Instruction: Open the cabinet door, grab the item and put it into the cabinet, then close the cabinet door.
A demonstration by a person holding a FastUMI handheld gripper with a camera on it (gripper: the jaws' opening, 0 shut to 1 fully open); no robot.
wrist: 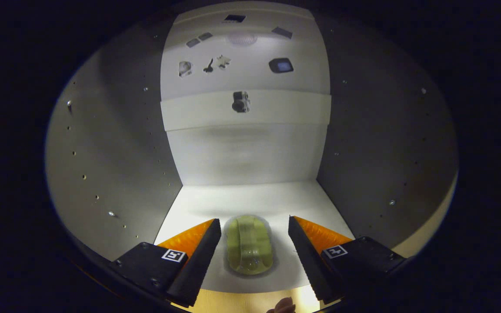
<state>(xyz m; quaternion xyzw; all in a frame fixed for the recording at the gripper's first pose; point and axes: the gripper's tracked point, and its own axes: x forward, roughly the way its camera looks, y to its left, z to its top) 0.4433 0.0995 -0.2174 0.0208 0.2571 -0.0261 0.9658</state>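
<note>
Inside, the cabinet shows pale side walls dotted with peg holes, a white back wall and a white floor panel. Its back wall has a raised band across it, above which small dark shapes are too blurred to identify. On the floor lies the item, a yellow-green translucent oblong with a clear strip down its middle; its long axis runs straight away from the tool, toward the back wall. The tool is released, its orange-backed fingers spread wide, the item between them and touching neither.
</note>
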